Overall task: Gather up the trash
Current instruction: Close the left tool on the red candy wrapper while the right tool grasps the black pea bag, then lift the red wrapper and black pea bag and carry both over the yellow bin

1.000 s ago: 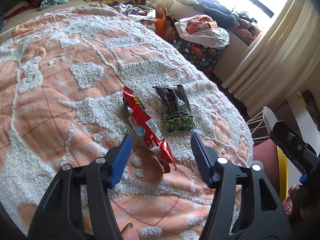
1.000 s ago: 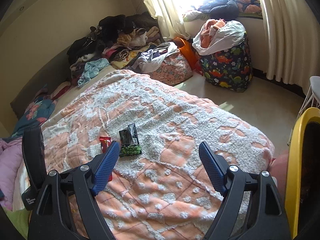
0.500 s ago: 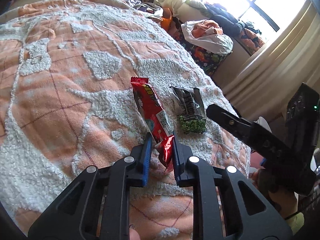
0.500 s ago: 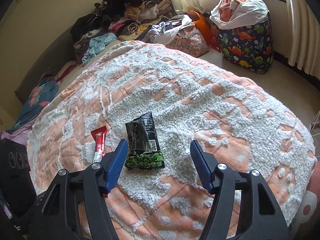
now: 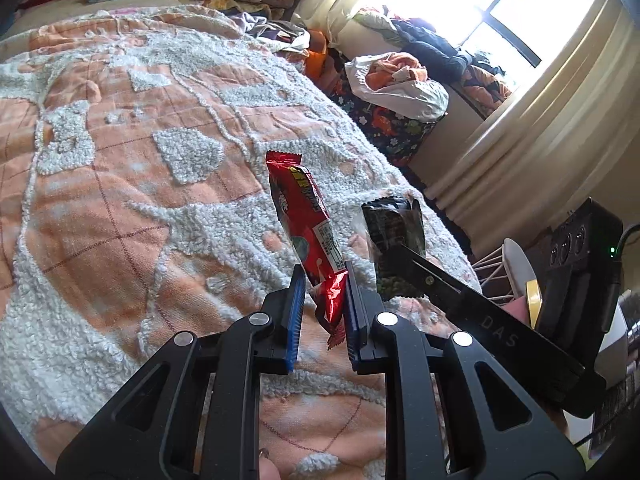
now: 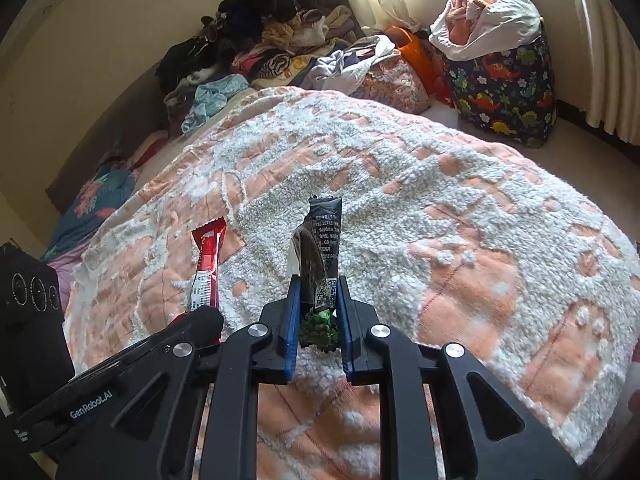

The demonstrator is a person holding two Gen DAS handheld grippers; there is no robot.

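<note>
Red wrapper [image 5: 308, 216], black-green packet [image 6: 320, 264], peach-and-white tufted bedspread [image 5: 120, 208].

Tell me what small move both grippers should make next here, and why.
Probably lift both straight up off the bedspread. The left gripper is pinched on the red snack wrapper; the right gripper's jaws are closing on the black-and-green snack packet, pads against its sides. Both wrappers stick up from the jaws, and no bin shows in either view.
</note>
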